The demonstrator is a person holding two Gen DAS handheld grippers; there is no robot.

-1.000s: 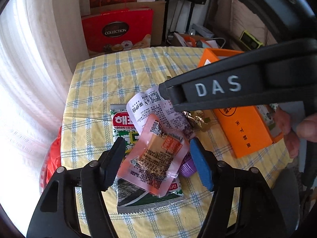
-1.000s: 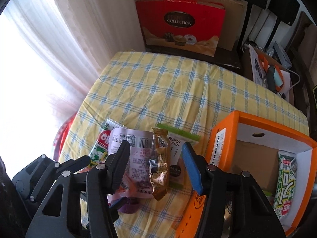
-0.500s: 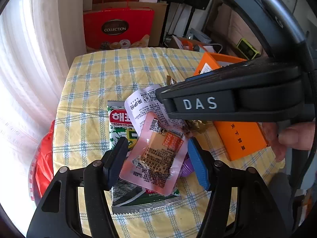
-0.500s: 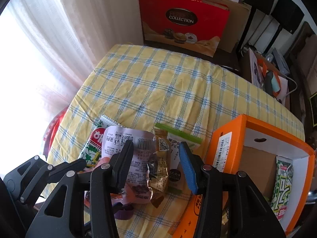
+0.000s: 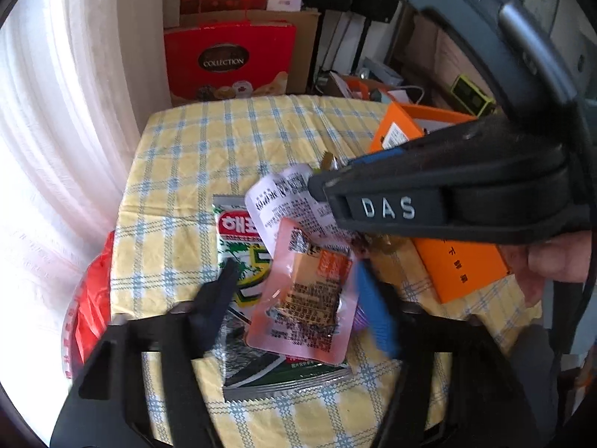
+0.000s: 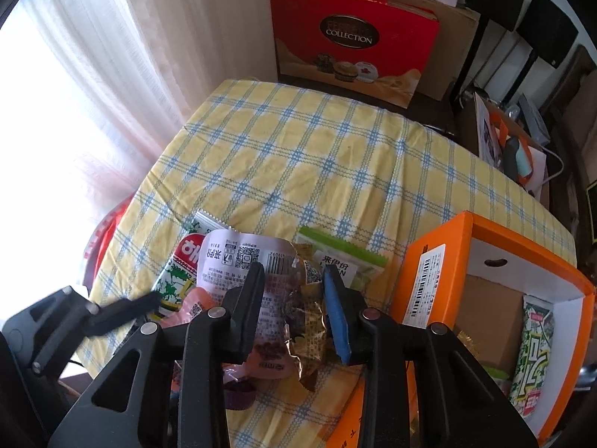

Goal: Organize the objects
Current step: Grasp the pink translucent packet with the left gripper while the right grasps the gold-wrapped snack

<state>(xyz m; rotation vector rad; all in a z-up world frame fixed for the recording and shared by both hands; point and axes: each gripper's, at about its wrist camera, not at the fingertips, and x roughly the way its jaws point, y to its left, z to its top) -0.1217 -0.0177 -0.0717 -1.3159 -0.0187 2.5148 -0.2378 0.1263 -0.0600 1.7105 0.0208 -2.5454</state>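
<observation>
A heap of snack packets lies on the checked tablecloth (image 6: 298, 156). My left gripper (image 5: 294, 298) is open, its jaws either side of a pink packet (image 5: 306, 298) that lies on a green seaweed packet (image 5: 242, 246). My right gripper (image 6: 294, 298) is open above a white-pink packet (image 6: 242, 261) and a gold wrapper (image 6: 309, 317); a green-topped packet (image 6: 343, 261) lies just beyond. The right gripper's finger marked DAS (image 5: 429, 205) crosses the left wrist view. An open orange box (image 6: 485, 231) stands to the right with a green packet (image 6: 530, 354) inside.
A red gift bag (image 6: 350, 41) and cardboard stand behind the table. White curtains (image 6: 93, 74) hang on the left. A red bag (image 5: 86, 310) sits below the table's left edge. A purple object (image 6: 238, 395) lies near the front edge.
Both grippers have come lower and closer to the heap of packets. The right gripper's jaws now straddle the white-pink packet and gold wrapper. No packet has moved.
</observation>
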